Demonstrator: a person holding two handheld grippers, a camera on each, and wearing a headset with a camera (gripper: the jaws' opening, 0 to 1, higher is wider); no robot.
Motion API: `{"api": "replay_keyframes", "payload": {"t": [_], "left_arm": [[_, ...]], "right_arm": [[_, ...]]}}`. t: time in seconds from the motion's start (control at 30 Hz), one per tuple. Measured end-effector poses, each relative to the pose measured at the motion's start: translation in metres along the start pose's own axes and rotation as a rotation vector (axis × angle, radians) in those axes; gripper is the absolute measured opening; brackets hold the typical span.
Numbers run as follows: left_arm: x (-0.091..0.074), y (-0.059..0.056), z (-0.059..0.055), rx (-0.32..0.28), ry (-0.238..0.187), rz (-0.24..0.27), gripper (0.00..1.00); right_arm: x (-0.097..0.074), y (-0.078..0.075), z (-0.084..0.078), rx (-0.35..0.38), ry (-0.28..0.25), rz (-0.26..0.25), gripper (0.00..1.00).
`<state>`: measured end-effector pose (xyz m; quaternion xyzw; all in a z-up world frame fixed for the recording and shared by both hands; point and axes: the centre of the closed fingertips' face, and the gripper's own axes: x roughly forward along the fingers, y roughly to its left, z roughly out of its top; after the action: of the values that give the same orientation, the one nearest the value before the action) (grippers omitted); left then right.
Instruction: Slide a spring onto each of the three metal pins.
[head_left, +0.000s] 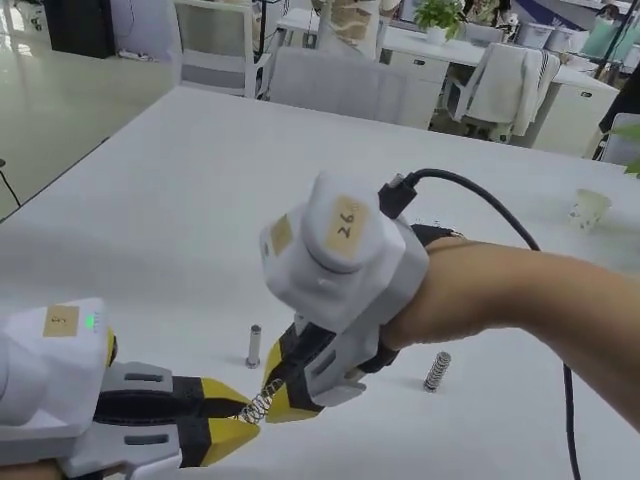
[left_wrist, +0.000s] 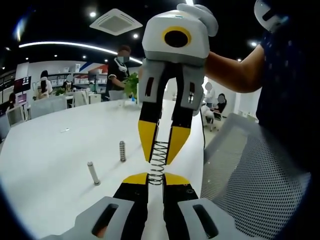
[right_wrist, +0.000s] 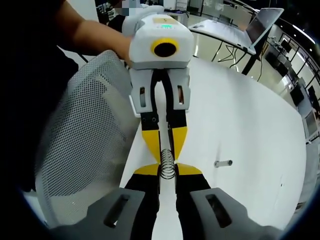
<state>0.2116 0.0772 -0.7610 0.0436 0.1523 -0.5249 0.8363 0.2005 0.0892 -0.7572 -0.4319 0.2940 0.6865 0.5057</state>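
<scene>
A small steel spring (head_left: 258, 405) is held between both grippers just above the white table (head_left: 200, 200). My left gripper (head_left: 243, 420) comes from the bottom left and is shut on one end of the spring (left_wrist: 156, 167). My right gripper (head_left: 272, 398), labelled 26, is shut on the other end of the spring (right_wrist: 167, 162). The two pairs of yellow fingertips meet nose to nose. A bare metal pin (head_left: 254, 345) stands upright just behind them. Another pin (head_left: 437, 371), to the right, wears a spring. In the left gripper view the bare pin (left_wrist: 93, 173) and the sprung pin (left_wrist: 122, 151) stand left of the spring.
A paper cup (head_left: 590, 208) sits at the table's far right. Grey chairs (head_left: 340, 85) line the far edge. A mesh chair back (left_wrist: 250, 180) is close beside the grippers. A black cable (head_left: 480, 195) trails from the right gripper over the person's forearm.
</scene>
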Motion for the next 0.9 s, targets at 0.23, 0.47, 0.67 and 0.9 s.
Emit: {"api": "replay_keyframes", "payload": {"t": [0.23, 0.47, 0.67, 0.9], "left_arm": [[0.0008, -0.0011, -0.0002, -0.001, -0.008, -0.001, 0.02], [0.0018, -0.0012, -0.0002, 0.006, -0.010, -0.001, 0.02], [0.0034, -0.0027, 0.0000, 0.008, -0.010, -0.005, 0.02], [0.0038, -0.0026, -0.0004, 0.006, -0.012, -0.006, 0.02]], "right_arm": [[0.0000, 0.0008, 0.0053, -0.011, 0.003, 0.004, 0.08], [-0.0003, 0.0006, 0.0071, -0.008, 0.008, 0.008, 0.08], [0.0000, 0.0008, 0.0084, -0.014, 0.016, 0.009, 0.08], [0.0000, 0.0003, 0.0080, -0.016, 0.023, 0.008, 0.08]]}}
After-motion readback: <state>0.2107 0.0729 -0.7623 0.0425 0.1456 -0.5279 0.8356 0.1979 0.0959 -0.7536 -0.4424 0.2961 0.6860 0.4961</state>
